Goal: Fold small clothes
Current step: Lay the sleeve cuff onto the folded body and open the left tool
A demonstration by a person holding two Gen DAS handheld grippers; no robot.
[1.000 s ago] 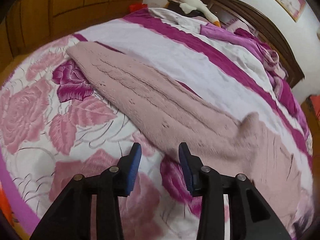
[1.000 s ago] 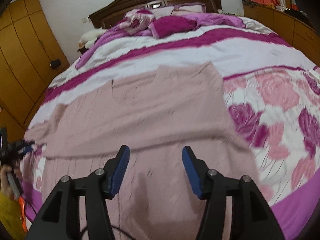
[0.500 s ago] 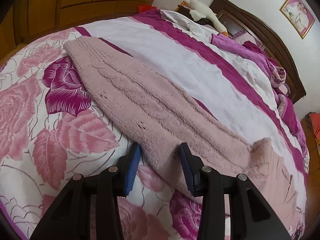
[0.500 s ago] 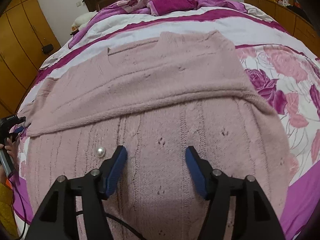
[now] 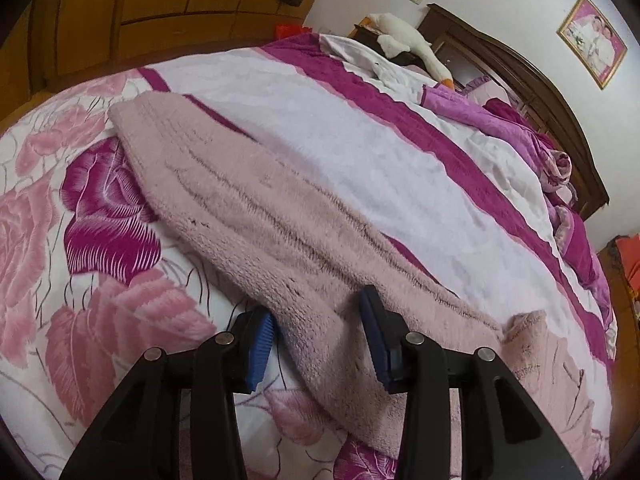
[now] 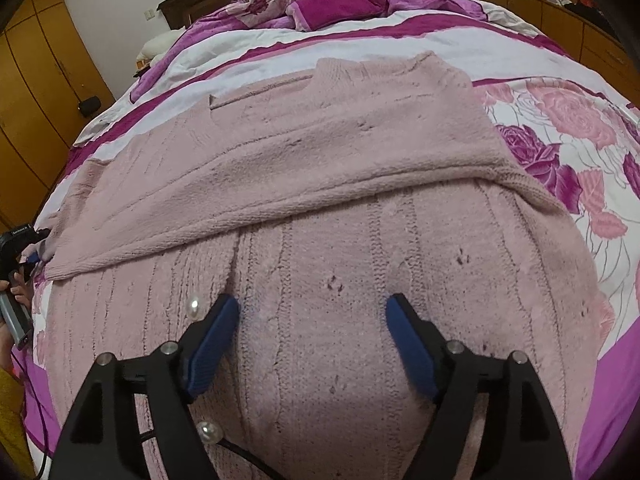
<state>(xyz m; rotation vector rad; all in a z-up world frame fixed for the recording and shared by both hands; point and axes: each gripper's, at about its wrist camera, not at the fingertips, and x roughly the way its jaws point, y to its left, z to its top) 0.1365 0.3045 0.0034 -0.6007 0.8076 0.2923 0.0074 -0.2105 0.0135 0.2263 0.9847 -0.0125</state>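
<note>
A fuzzy pink knit cardigan (image 6: pixel 340 168) with pearl buttons (image 6: pixel 195 303) lies spread on the bed. One sleeve is folded across its body. In the left wrist view its other sleeve (image 5: pixel 256 216) stretches away to the left. My left gripper (image 5: pixel 316 324) is open, its blue-padded fingers astride the near part of that sleeve, low over the bed. My right gripper (image 6: pixel 314 312) is open, low over the cardigan's front panel, holding nothing.
The bed has a floral pink and magenta quilt (image 5: pixel 92 216). Crumpled purple bedding (image 6: pixel 320 4) lies by the dark headboard (image 5: pixel 520 64). A white plush toy (image 5: pixel 404 36) lies at the head. Wooden wardrobes (image 5: pixel 160 8) stand alongside. My left gripper shows at the right wrist view's left edge (image 6: pixel 16 248).
Both grippers have come down and forward toward the cardigan. The left gripper's fingers now straddle the sleeve. The right gripper sits lower over the front panel.
</note>
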